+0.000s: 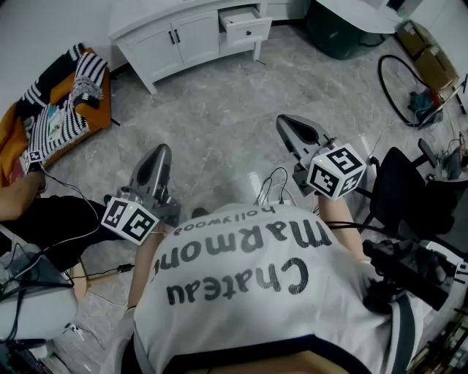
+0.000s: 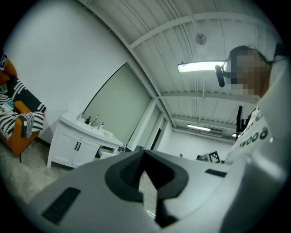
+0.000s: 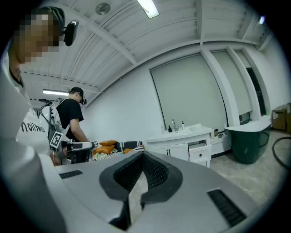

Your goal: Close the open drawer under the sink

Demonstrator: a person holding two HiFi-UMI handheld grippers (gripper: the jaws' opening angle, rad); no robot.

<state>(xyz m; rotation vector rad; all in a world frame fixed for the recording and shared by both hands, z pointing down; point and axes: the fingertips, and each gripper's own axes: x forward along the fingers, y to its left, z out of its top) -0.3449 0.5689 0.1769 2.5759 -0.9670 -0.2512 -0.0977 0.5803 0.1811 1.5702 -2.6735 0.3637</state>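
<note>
Far across the room, the drawer [image 1: 246, 22] sticks out of the white cabinet [image 1: 183, 33] under the sink [image 3: 184, 131] and is open. It sits at the right end of the cabinet, next to two shut doors with dark handles. On the cabinet's tabletop [image 3: 200, 130] stand a tap and some small bottles [image 3: 175, 126]. A big mirror hangs on the wall above them. To the right of the cabinet is a dark green tub [image 1: 340, 36], and farther right a loop of black cable [image 1: 398, 88] lies on the floor [image 1: 234, 102]. The floor is grey stone, and a wide bare stretch of it lies between the cabinet and the person. To the left of the cabinet is an orange chair [image 1: 66, 102] with a black and white striped blanket on it. The left gripper [image 1: 161, 151] and the right gripper [image 1: 284, 123] are both held up in front of the person's white shirt [image 1: 248, 292], well apart from the drawer and pointing toward the cabinet. Both pairs of jaws are pressed together with nothing between them – only floor shows through the little gap behind the tips. Another person [image 3: 72, 118] in a black shirt stands off to the left, near the chair.
</note>
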